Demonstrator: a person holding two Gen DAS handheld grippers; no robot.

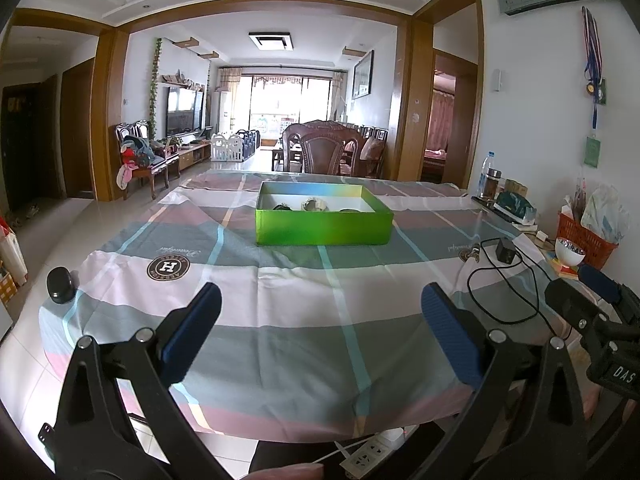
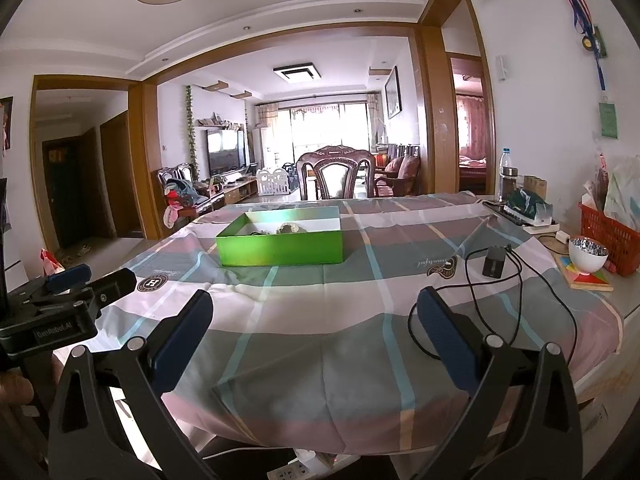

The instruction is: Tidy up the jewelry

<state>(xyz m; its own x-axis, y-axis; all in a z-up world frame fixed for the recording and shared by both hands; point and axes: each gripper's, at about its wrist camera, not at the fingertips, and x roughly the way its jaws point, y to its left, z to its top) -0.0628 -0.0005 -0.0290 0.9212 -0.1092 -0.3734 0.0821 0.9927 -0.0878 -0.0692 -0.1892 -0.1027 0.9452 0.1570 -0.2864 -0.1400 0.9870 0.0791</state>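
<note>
Evidently I hold both the left gripper (image 1: 320,322) and right gripper (image 2: 314,326) back over the table's near edge, fingers spread and empty; the jewelry (image 1: 314,204) sits inside the green box (image 1: 324,232), well ahead.

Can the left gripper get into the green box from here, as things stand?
Probably yes. The left gripper is open and empty, the green box has no lid, and only bare tablecloth lies between them.
</note>
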